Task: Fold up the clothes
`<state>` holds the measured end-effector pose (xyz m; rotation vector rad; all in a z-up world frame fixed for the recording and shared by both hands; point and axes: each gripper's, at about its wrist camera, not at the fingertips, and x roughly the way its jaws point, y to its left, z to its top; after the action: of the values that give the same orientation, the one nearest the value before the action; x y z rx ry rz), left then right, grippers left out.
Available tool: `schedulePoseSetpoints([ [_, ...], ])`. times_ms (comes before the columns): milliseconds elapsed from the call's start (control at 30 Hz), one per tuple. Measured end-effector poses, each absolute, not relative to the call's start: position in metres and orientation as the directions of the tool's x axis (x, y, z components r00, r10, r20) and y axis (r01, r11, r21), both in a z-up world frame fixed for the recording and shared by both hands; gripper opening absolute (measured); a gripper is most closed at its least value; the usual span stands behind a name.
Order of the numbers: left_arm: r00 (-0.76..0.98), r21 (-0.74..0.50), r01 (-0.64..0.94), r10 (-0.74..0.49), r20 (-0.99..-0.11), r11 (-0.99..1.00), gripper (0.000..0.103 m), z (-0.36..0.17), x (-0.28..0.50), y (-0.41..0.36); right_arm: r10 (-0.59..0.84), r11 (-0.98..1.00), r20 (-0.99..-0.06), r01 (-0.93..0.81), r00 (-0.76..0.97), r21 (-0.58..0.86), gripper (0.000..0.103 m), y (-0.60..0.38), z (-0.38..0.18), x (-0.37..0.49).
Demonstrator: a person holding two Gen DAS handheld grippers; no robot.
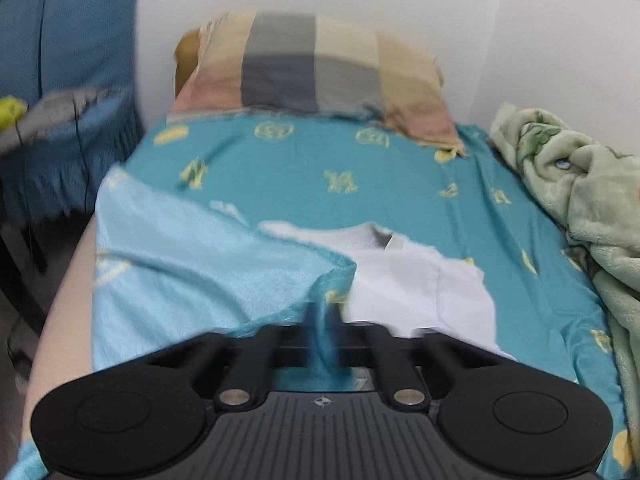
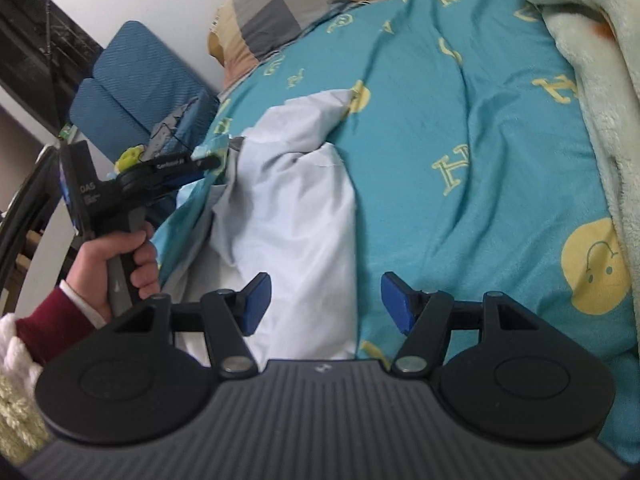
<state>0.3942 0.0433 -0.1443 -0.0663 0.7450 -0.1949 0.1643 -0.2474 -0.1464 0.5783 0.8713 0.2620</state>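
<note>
A white garment (image 2: 292, 216) lies crumpled on the near left part of a bed covered by a teal sheet (image 2: 480, 128) printed with yellow letters and smiley faces. The cloth is plain, thin and softly creased, bunched into a long heap with one corner reaching toward the far side; in the left wrist view a collar opening shows at its far edge. A fold of the teal sheet, pale on its underside, is pulled up over the garment's left side. The left gripper (image 1: 326, 320) is closed on that teal fold, its blue pads pinching the fabric; from the right wrist view a hand (image 2: 120, 268) with a dark red sleeve holds its handle. The right gripper (image 2: 326, 304) hangs with jaws apart above the near end of the white garment, nothing between them. A checked pillow (image 1: 316, 68) lies at the far end, a pale green blanket (image 1: 580, 184) on the right.
</note>
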Motion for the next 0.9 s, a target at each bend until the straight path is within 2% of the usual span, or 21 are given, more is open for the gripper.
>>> schedulePoseSetpoints([
  [167,0.783,-0.199,0.076,-0.182,-0.595,0.977,0.001,-0.118,0.380,0.087,0.430,0.825,-0.645,0.014,0.632,0.565,0.064,-0.248,-0.145,0.161],
  [233,0.809,-0.204,0.016,-0.133,-0.573,0.979,0.001,-0.100,0.372,0.116,0.426,0.829,-0.643,0.009,0.636,0.558,0.064,-0.248,-0.143,0.159],
  [367,0.835,-0.189,-0.173,0.043,-0.548,0.967,0.001,-0.065,0.359,0.190,0.418,0.840,-0.646,-0.001,0.639,0.543,0.064,-0.244,-0.141,0.156],
  [467,0.794,-0.104,-0.326,0.213,-0.570,0.940,0.001,-0.055,0.358,0.248,0.406,0.852,-0.657,-0.002,0.635,0.524,0.064,-0.239,-0.144,0.159],
  [567,0.709,-0.035,-0.420,0.303,-0.637,0.907,0.001,-0.075,0.356,0.294,0.396,0.859,-0.673,0.007,0.624,0.513,0.064,-0.237,-0.150,0.164],
  [700,0.646,-0.078,-0.471,0.283,-0.709,0.878,0.003,-0.128,0.349,0.325,0.391,0.867,-0.688,0.006,0.612,0.499,0.064,-0.233,-0.157,0.168],
  [833,0.539,-0.054,-0.530,0.287,-0.792,0.847,0.007,-0.177,0.343,0.336,0.391,0.872,-0.700,0.003,0.597,0.489,0.064,-0.229,-0.162,0.170],
  [867,0.509,-0.048,-0.543,0.283,-0.813,0.838,0.009,-0.186,0.341,0.339,0.391,0.873,-0.702,0.002,0.596,0.488,0.064,-0.228,-0.162,0.170],
  [900,0.513,-0.043,-0.537,0.286,-0.809,0.842,0.016,-0.184,0.336,0.338,0.391,0.873,-0.701,0.000,0.597,0.487,0.064,-0.228,-0.162,0.170],
])
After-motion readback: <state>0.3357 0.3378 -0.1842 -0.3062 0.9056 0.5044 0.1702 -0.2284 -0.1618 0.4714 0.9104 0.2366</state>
